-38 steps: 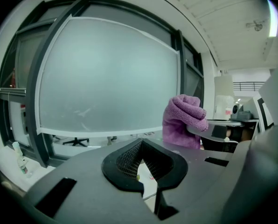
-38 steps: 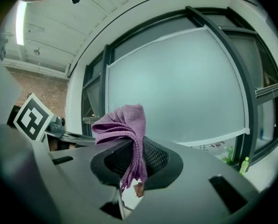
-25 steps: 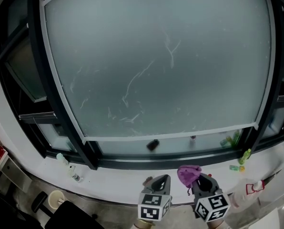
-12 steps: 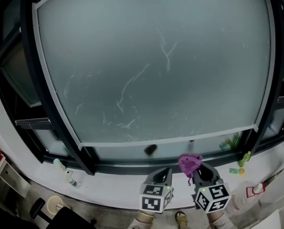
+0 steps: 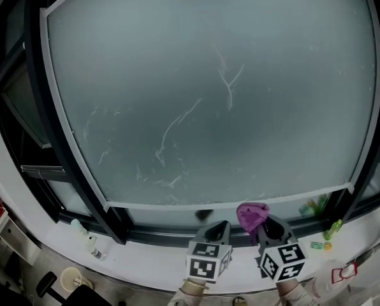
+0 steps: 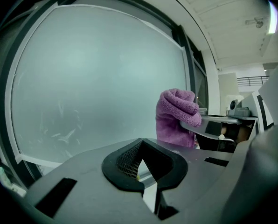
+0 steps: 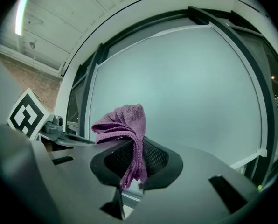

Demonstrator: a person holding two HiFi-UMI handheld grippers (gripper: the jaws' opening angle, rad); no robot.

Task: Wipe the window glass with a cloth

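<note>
My right hand-held gripper (image 7: pixel 136 164) was clamped on the purple cloth (image 7: pixel 125 125), which stood bunched above its jaws, low in front of the streaked window glass (image 5: pixel 203 94). I couldn't tell whether it touched the pane. My left hand-held gripper (image 6: pixel 141 164) was closed on nothing. The pinch looked narrow to me: dragging might pull the cloth free, or let bare jaw tips scrape the pane. I could read no writing.

Window glass (image 5: pixel 209 88) open across whole pane; free sweep room side to side. Limits: dark frame (image 5: pixel 53 126) at left, sill (image 5: pixel 152 263) below. Sill obstacles: small bottles (image 5: pixel 81 229) far left, green bottles (image 5: pixel 314 204) at right corner. Left claw (image 5: pixel 219 225) close beside right claw (image 5: pixel 270 225); cloth (image 5: pixel 252 214) bunched above right claw, near lower pane edge.
</note>
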